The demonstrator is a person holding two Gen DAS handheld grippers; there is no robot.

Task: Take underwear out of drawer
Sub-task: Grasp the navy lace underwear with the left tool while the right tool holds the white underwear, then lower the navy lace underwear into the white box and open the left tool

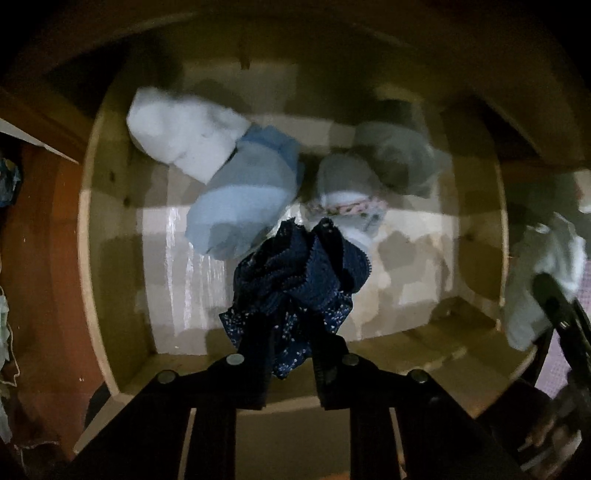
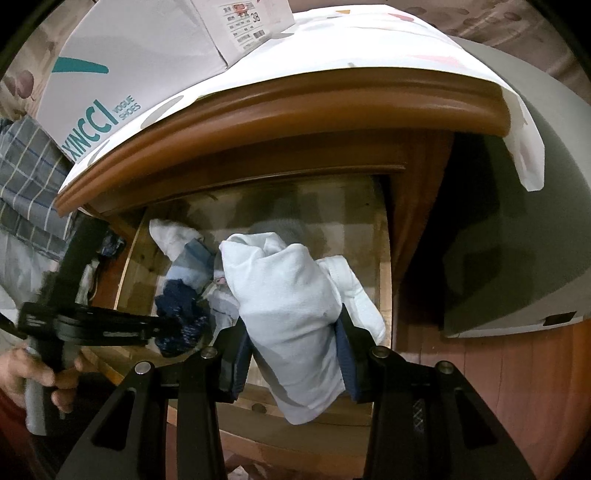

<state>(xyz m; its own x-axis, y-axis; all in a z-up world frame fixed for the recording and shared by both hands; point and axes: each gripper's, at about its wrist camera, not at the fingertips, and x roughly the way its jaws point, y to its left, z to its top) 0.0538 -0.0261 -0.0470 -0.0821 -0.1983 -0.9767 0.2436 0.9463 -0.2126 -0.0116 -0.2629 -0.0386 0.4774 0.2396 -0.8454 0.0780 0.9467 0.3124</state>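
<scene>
Shoe box [image 2: 122,74] reads "XINCCI VOGUE SHOES"; label [image 2: 245,27] shows 38.

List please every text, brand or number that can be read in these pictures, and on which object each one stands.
"XINCCI" and "VOGUE SHOES": side of the white shoe box on the cabinet top.
"38": white label on a second box's end.
The label's other print and barcode: too small to read.
Left wrist view: no text.

Both wrist views look closely down into the open drawer [image 1: 110,229], their shared ground.
</scene>
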